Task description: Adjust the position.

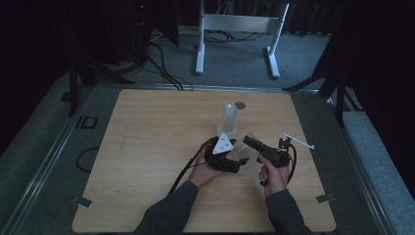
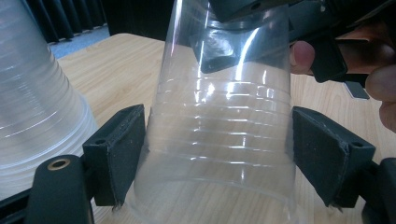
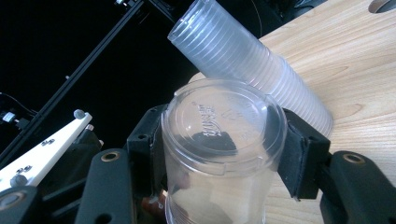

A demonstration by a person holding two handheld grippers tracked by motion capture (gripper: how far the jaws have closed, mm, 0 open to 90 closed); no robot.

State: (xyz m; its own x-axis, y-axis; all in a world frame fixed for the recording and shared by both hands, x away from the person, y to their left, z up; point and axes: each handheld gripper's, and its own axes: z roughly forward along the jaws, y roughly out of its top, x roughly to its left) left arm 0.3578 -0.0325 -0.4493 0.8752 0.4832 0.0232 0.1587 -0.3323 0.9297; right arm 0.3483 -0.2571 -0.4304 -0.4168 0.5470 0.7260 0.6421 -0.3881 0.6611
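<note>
L gripper (image 1: 234,155) & R gripper (image 1: 250,142) jaws meet mid-table, both clamped.

The table (image 1: 147,161) has a pale wood-grain top with a smooth, matt finish. The single cup (image 2: 224,140) and the stack of cups (image 3: 247,70) are clear, glossy plastic with fine ribs that catch the light. The pads (image 2: 122,149) of the left gripper (image 2: 217,156) look like matt black, slightly grainy rubber, and the floor (image 1: 235,58) is rough grey carpet.
</note>
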